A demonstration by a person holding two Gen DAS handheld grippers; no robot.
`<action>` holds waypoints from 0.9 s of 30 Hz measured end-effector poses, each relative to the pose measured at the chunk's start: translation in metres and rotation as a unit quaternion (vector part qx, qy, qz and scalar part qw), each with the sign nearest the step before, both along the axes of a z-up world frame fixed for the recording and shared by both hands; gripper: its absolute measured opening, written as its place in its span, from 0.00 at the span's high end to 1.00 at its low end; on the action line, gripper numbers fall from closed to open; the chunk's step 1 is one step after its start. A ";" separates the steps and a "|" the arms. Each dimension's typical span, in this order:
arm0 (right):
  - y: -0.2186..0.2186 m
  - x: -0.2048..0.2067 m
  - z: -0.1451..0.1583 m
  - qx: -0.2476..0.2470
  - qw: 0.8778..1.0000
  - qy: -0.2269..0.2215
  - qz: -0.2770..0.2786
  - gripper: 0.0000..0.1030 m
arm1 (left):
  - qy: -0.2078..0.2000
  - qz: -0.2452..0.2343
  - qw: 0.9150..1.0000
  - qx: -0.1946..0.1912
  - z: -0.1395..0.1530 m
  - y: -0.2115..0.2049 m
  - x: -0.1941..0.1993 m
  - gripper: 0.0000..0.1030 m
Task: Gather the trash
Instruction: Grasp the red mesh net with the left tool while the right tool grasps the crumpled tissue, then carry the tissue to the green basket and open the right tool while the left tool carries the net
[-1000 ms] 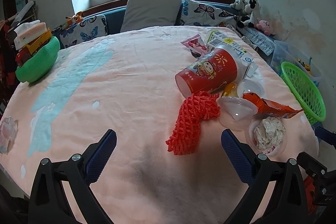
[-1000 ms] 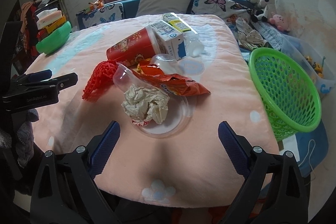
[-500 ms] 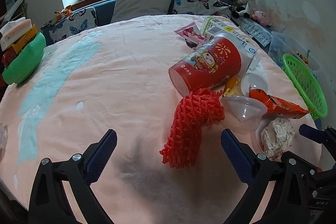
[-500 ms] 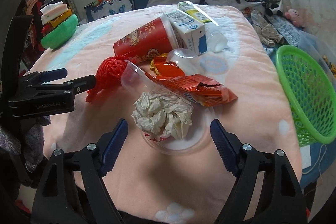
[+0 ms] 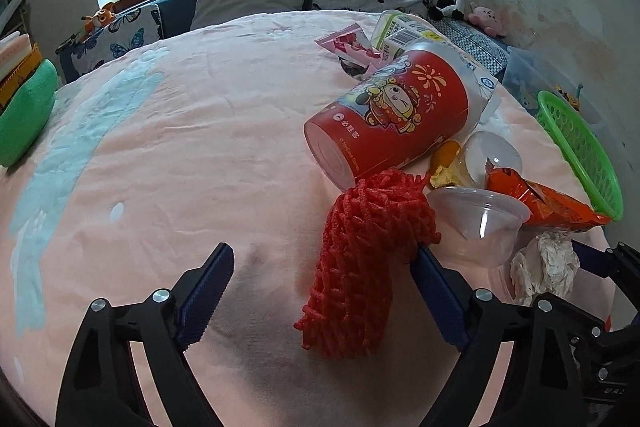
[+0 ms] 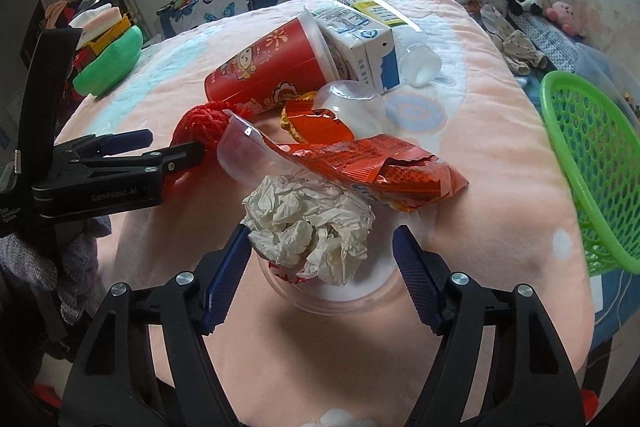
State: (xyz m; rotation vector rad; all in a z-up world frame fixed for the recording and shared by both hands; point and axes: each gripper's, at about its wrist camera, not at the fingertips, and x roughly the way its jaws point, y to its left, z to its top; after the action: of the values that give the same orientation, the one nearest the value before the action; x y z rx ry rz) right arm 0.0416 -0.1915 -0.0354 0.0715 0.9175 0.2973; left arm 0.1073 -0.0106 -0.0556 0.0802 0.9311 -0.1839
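Right wrist view has the right tongs (image 6: pixel 322 259) spread apart around the crumpled paper wad (image 6: pixel 308 227), which sits in a clear shallow dish (image 6: pixel 340 301) near the bed's front edge — presumably the first pick for the green basket (image 6: pixel 588 171) off the right edge. Left tongs (image 5: pixel 320 287) are also apart, straddling the red foam net (image 5: pixel 360 255). Trash clusters on a pink bedspread (image 5: pixel 180 147) — pillows and a window behind.

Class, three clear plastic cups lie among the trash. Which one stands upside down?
The clear plastic cup beside the white-and-blue milk carton: its base faces up, unlike the others.
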 end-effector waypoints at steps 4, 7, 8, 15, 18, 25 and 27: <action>0.002 0.001 -0.002 0.006 1.000 0.005 0.004 0.39 | 0.015 -0.005 1.000 -0.009 -0.007 0.001 0.004 0.33; 0.003 0.001 -0.003 0.009 1.000 0.008 0.008 0.45 | 0.019 -0.010 1.000 -0.016 -0.010 0.002 0.005 0.41; 0.003 0.001 -0.003 0.010 1.000 0.008 0.009 0.46 | 0.020 -0.013 1.000 -0.018 -0.011 0.001 0.005 0.45; -0.001 -0.006 -0.001 0.014 1.000 0.002 0.009 0.50 | 0.025 -0.027 0.999 -0.040 -0.011 0.001 0.000 0.71; -0.003 -0.011 0.004 0.016 1.000 -0.003 0.008 0.51 | 0.021 -0.025 0.998 -0.044 -0.006 0.003 -0.005 0.75; -0.010 -0.027 0.020 0.027 0.999 -0.023 0.012 0.51 | 0.006 -0.018 0.998 -0.054 0.012 0.012 -0.021 0.79; -0.013 -0.034 0.027 0.032 0.999 -0.028 0.015 0.51 | 0.002 -0.018 0.998 -0.059 0.020 0.014 -0.027 0.79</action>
State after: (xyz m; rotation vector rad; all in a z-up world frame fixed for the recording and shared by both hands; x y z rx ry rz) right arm 0.0081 -0.2046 -0.0088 0.1087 0.8544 0.3559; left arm 0.0803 0.0030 -0.0353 -0.0125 0.9214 -0.2731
